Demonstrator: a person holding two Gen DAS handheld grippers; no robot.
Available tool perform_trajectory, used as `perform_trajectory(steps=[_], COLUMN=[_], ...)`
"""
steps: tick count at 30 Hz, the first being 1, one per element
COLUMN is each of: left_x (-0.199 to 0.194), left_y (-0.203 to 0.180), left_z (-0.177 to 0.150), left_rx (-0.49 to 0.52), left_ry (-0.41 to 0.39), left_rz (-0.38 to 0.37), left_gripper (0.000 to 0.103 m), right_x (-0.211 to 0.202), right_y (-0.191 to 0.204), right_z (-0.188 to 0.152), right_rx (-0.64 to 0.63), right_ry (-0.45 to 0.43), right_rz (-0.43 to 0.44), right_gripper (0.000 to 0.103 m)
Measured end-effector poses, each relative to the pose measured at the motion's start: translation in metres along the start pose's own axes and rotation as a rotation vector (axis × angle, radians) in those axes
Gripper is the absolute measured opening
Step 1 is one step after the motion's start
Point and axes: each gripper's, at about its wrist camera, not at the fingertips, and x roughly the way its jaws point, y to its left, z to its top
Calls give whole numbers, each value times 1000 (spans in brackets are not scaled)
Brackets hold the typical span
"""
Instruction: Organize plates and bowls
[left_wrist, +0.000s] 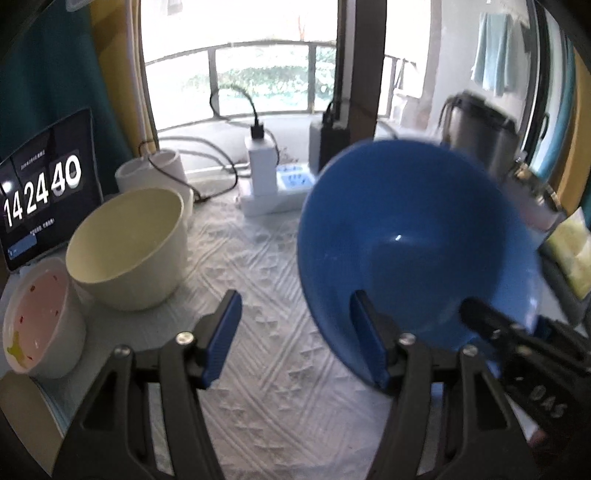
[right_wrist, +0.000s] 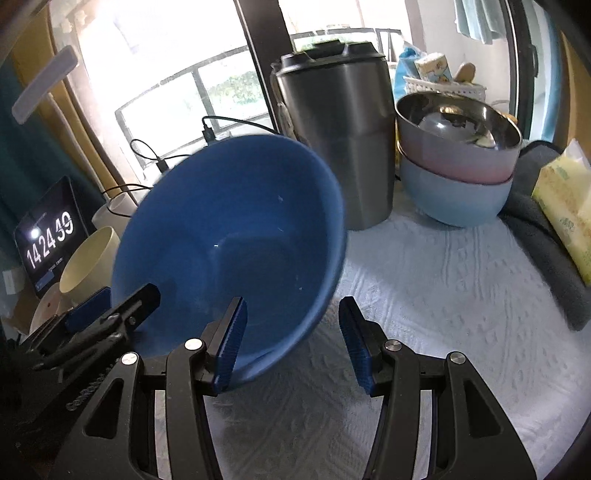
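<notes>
Half-open tool (right_wrist: 291, 343) against blue bowl (right_wrist: 229, 236)

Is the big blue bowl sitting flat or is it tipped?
Tipped. The blue bowl leans on its side, its empty inside facing the cameras, one edge down on the white cloth.

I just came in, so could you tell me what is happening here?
A person works two handheld grippers around a tilted blue bowl over the cloth. The left gripper and right gripper each straddle its near rim, one finger inside, jaws open, nothing clamped. A cream bowl waits at left, stacked bowls at right.
</notes>
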Motion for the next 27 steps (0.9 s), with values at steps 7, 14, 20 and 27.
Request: perform_trajectory(steps=[7,14,20,27], left_x=[2,-13,-31,-58], left_y=[-5,-3,1,5], left_z=[-8,-14,-20,-28], left_rx=[6,-6,-24,-24], left_ry=[48,40,45,23], left_rz=[-34,-54,-70,-83], left_gripper=[28,22,22,22], right_x=[0,-11,-25,-47], right_y=[6,5,12,15], right_z=[-6,-13,-20,-25], right_rx=[-29,-20,-24,-14], right_ry=[19,22,10,5], right_rz=[13,13,10,22], right_gripper=[19,18,18,18])
